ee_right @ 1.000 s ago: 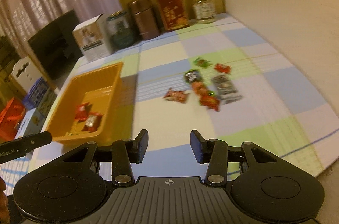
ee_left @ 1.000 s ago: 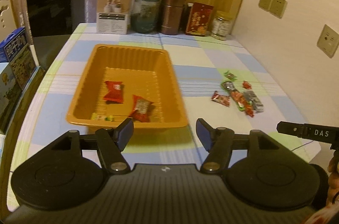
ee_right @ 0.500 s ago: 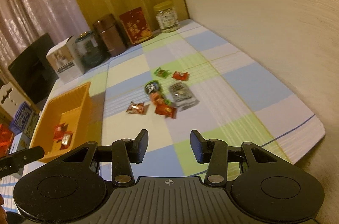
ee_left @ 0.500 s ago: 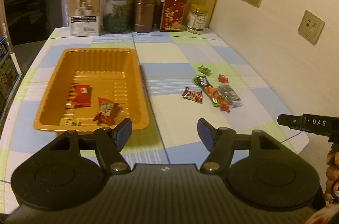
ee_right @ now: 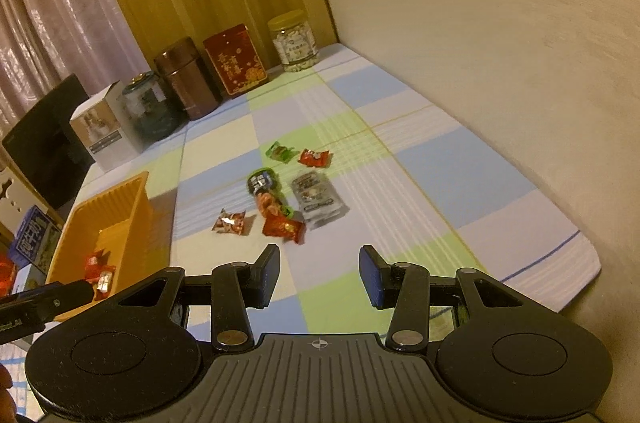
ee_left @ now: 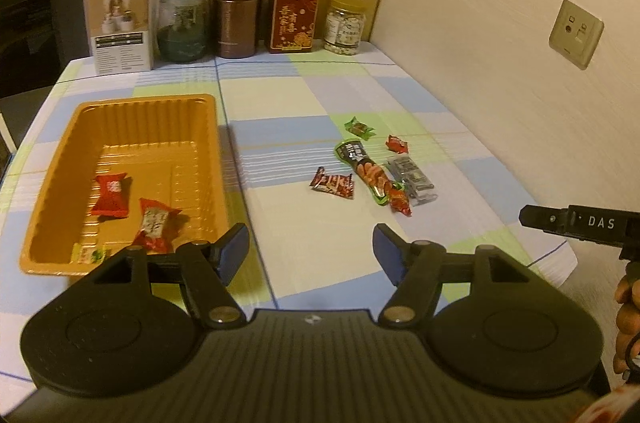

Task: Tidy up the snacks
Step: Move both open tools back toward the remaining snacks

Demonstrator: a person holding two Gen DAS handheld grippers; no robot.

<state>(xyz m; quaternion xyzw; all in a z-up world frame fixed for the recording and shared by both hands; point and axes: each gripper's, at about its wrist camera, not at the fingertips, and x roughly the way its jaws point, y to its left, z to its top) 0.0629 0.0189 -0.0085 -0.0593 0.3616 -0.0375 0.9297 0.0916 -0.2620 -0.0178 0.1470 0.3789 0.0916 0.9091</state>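
Both views have swung rightward since a second ago: the orange tray (ee_left: 120,159) has slid toward the left of the left wrist view, and the loose snacks now sit nearer the middle. The left tool (ee_left: 310,251) hangs above the near table (ee_left: 288,95) edge, fingers spread wide and holding nothing. In the tray lie two red candies (ee_left: 111,194) and a small yellow-green one at its near wall. Along the far edge stand a white box (ee_left: 122,25), a glass jar, a brown canister (ee_left: 236,15), a red tin (ee_left: 295,19) and a yellow-lidded jar (ee_left: 346,25). Right of the tray, well apart from it, the snack cluster (ee_left: 376,167) lies scattered, nothing between it and either tool. The right tool (ee_right: 319,273) is also spread and empty, just short of the nearest red wrapper (ee_right: 283,227). Only the right wrist view shows the blue cartons (ee_right: 34,243) beyond the table's left side.
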